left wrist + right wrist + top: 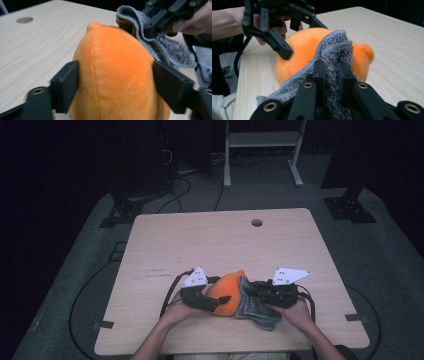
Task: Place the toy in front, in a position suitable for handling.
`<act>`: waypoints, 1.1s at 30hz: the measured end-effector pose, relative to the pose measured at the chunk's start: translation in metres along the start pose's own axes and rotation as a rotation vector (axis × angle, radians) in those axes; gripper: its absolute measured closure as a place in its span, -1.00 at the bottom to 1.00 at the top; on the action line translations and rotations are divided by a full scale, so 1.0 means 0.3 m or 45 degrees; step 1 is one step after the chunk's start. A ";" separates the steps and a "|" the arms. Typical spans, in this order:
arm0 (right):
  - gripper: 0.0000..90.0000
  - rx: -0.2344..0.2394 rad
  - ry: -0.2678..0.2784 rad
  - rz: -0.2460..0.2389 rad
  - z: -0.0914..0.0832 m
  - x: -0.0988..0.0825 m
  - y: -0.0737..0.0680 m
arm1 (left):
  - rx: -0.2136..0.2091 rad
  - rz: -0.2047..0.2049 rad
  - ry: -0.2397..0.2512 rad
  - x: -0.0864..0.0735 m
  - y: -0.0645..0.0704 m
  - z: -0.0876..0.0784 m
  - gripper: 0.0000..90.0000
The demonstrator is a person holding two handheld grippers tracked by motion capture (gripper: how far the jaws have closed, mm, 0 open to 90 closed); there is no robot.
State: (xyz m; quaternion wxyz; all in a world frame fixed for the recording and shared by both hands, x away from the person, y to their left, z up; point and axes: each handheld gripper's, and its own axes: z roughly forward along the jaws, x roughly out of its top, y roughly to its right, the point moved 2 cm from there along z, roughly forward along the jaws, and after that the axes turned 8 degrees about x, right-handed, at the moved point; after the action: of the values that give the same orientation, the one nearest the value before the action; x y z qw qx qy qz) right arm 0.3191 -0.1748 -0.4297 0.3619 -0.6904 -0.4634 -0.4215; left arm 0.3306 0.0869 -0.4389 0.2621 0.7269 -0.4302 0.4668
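Wooden table [210, 240]: orange plush toy [226, 296], grey cloth [255, 312].

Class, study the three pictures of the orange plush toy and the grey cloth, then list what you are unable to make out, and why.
- Orange plush toy: its underside, hidden by its own body in the left gripper view.
- Grey cloth: the pinched part, covered by the right gripper jaws in the right gripper view.
- Left gripper: whether its pads press the toy; blurred.
- Table: print near its left edge, too small in the high view.
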 end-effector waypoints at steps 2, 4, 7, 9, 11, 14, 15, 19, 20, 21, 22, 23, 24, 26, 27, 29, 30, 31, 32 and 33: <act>0.76 0.005 0.005 0.020 -0.002 -0.005 0.012 | -0.005 0.012 0.002 -0.010 -0.001 -0.008 -0.29; 0.76 0.002 0.003 0.038 -0.005 -0.012 0.027 | -0.010 0.015 0.000 -0.014 -0.001 -0.010 -0.26; 0.76 -0.026 -0.040 0.062 -0.007 -0.034 0.054 | -0.016 0.025 0.004 -0.016 0.005 -0.009 -0.25; 0.76 -0.029 -0.053 0.085 -0.013 -0.045 0.067 | -0.020 0.041 0.010 -0.014 0.010 -0.007 -0.24; 0.76 -0.028 -0.038 0.091 -0.022 -0.042 0.065 | -0.029 0.060 0.013 -0.012 0.015 -0.006 -0.23; 0.76 -0.008 0.008 0.070 -0.032 -0.017 0.041 | -0.044 0.084 0.019 -0.011 0.023 -0.002 -0.22; 0.76 0.007 0.037 0.066 -0.033 -0.004 0.029 | -0.048 0.098 0.019 -0.009 0.030 0.001 -0.22; 0.76 0.061 0.108 0.013 -0.024 0.053 -0.005 | -0.067 0.175 0.021 -0.005 0.054 0.006 -0.20; 0.76 0.059 0.104 0.005 -0.020 0.060 -0.009 | -0.067 0.183 0.021 -0.005 0.057 0.005 -0.20; 0.76 0.052 0.087 -0.004 -0.014 0.062 -0.007 | -0.066 0.184 0.017 -0.006 0.055 0.003 -0.20; 0.76 0.041 0.074 -0.007 -0.009 0.057 -0.001 | -0.067 0.174 0.016 -0.007 0.052 0.001 -0.20; 0.76 0.039 0.073 0.008 -0.008 0.048 0.008 | -0.069 0.163 0.019 -0.010 0.048 0.000 -0.20; 0.76 0.036 0.077 0.029 -0.010 0.037 0.020 | -0.069 0.154 0.022 -0.012 0.045 -0.001 -0.20; 0.76 0.003 0.071 0.055 -0.020 0.013 0.040 | -0.074 0.144 0.022 -0.014 0.039 -0.002 -0.20; 0.76 -0.005 0.063 0.080 -0.026 -0.002 0.049 | -0.075 0.141 0.025 -0.015 0.038 -0.002 -0.21; 0.76 -0.033 0.025 0.103 -0.038 -0.030 0.062 | -0.075 0.146 0.026 -0.014 0.039 -0.001 -0.21; 0.76 -0.042 0.006 0.109 -0.044 -0.039 0.067 | -0.076 0.148 0.028 -0.013 0.040 0.000 -0.21; 0.76 -0.042 0.005 0.118 -0.051 -0.045 0.067 | -0.075 0.152 0.027 -0.011 0.042 0.001 -0.22; 0.76 -0.041 0.007 0.122 -0.058 -0.047 0.064 | -0.077 0.155 0.029 -0.009 0.045 0.002 -0.22; 0.76 -0.037 0.015 0.118 -0.063 -0.043 0.059 | -0.075 0.155 0.030 -0.008 0.048 0.004 -0.22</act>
State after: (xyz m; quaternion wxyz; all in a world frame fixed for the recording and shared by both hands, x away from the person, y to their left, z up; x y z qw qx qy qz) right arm 0.3284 -0.2014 -0.4363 0.3738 -0.7137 -0.4226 -0.4151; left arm 0.3182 0.0797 -0.4419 0.2595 0.6857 -0.4840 0.4778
